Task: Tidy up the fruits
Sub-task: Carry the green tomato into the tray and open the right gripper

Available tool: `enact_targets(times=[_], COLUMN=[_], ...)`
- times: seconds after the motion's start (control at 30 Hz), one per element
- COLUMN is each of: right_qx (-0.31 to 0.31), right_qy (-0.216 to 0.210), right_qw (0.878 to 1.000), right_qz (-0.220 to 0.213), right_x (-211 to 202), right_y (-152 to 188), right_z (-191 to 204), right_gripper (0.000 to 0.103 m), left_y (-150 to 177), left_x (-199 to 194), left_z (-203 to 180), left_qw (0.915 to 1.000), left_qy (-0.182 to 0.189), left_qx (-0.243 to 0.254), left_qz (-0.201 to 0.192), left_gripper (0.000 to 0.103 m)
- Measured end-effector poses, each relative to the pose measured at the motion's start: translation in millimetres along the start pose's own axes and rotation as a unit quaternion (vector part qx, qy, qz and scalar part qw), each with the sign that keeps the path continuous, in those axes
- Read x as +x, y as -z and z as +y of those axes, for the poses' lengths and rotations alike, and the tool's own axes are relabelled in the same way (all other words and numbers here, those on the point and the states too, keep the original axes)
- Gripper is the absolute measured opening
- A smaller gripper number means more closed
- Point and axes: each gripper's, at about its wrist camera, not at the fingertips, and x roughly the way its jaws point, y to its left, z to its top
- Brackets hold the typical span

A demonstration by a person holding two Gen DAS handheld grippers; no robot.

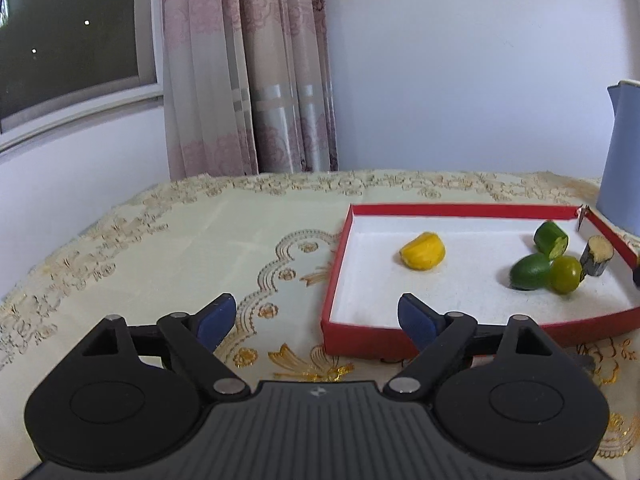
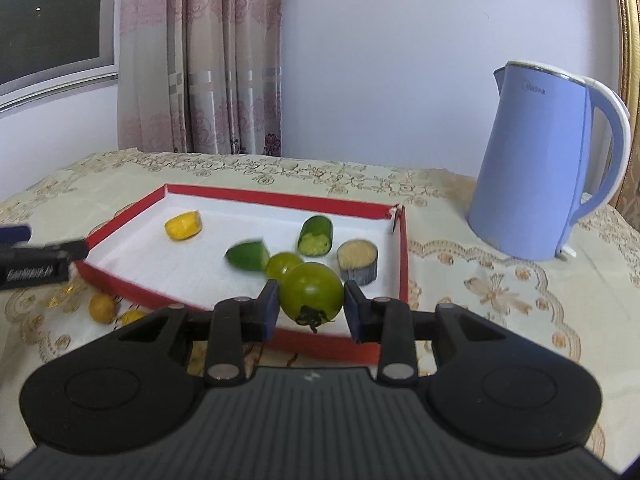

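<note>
A green tomato (image 2: pixel 311 295) sat clamped in the right gripper (image 2: pixel 311 308) over the red tray (image 2: pixel 280 196); the left gripper (image 1: pixel 316 318) gaped empty.

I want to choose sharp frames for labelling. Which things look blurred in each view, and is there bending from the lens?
Left wrist view: the green fruit piece in the red tray is smeared; the yellow piece is sharp. Right wrist view: the same green piece is smeared, while the green tomato in the right tool is sharp. Both views bend straight edges, fisheye style.

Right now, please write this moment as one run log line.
left gripper: open, empty | right gripper: shut on green tomato | red tray: five pieces inside
</note>
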Motion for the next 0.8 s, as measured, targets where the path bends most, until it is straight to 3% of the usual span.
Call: enact_targets(times=[0.37, 0.73, 0.8], right_qx=[0.024, 0.041, 0.044], right_qy=[0.024, 0.035, 0.041], right_qw=[0.999, 0.998, 0.998], right_qz=[0.026, 0.032, 0.028], right_x=[47.3, 59.5, 58.4], right_y=[-6.5, 0.3, 0.6], right_z=[-13.3, -22.0, -23.4], right_gripper=[0.032, 0.033, 0.043], left_y=[0.5, 2.2, 2.0], left_x=[4.8, 4.8, 4.8], left_z=[7.4, 2.7, 3.1], left_qw=[0.9999, 0.9999, 0.9999], left_qy=[0.004, 0.004, 0.003], left_qx=[-0.006, 0.007, 0.006], left_qz=[0.012, 0.01, 0.009], left_gripper=[0.091, 0.092, 0.092])
